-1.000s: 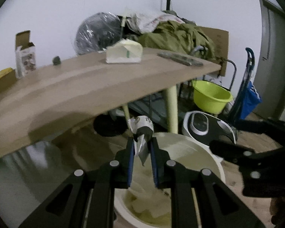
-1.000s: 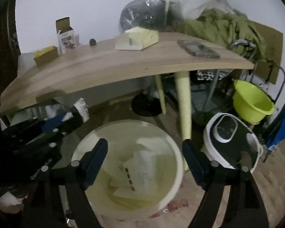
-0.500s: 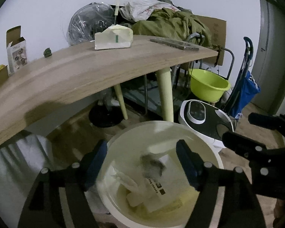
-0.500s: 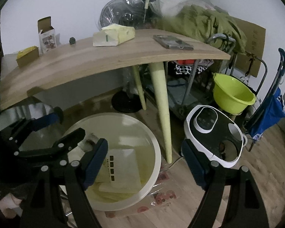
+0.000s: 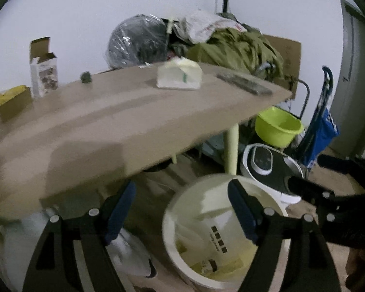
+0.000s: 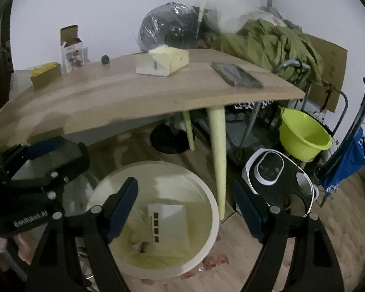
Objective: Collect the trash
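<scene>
**Both grippers hovering empty over the bin**

The left gripper (image 5: 181,209) is hanging above the bin (image 5: 169,221), its jaws wide and opening further with nothing between them. The right gripper (image 6: 185,205) is also standing with wide jaws, gripping nothing, over the same bin. The trash (image 6: 168,221), white paper with black squares among yellowish scraps, is lying inside the bin on the floor, just beside a desk (image 6: 124,97) leg. A tissue pack (image 6: 163,62) and small boxes are sitting on the desk.
</scene>
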Demonstrator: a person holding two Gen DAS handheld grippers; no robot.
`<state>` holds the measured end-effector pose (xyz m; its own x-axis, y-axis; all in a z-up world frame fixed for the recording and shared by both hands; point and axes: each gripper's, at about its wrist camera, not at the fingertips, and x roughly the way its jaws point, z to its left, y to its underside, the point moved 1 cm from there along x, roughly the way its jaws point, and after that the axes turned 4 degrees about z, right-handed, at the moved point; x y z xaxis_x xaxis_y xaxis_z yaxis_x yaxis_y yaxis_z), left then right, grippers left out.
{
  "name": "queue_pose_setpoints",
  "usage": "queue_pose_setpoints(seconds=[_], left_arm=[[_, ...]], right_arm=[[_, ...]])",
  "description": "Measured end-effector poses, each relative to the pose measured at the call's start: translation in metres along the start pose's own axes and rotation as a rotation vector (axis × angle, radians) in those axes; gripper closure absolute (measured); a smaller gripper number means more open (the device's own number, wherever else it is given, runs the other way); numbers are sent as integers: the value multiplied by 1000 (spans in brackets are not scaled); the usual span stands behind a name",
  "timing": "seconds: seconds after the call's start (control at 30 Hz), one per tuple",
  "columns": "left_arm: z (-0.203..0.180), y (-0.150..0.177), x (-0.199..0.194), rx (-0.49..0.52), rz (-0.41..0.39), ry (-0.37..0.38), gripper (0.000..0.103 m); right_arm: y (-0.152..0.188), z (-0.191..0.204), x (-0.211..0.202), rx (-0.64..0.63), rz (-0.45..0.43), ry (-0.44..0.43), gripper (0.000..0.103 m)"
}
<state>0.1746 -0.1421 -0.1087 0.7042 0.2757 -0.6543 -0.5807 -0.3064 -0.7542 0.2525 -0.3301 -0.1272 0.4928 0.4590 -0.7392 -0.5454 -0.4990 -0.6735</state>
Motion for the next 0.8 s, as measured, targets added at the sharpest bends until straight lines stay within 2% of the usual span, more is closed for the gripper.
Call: queue_pose_setpoints(seconds=[0.5,0.8], left_arm=[[58,-36,-66,-29,-115,-103,24],[87,-56,-82,-23,-101,-89,24]], right_arm=[[-40,46,-35,-60,-63,-85,24],[-64,68,-61,-61,-114,-107,14]])
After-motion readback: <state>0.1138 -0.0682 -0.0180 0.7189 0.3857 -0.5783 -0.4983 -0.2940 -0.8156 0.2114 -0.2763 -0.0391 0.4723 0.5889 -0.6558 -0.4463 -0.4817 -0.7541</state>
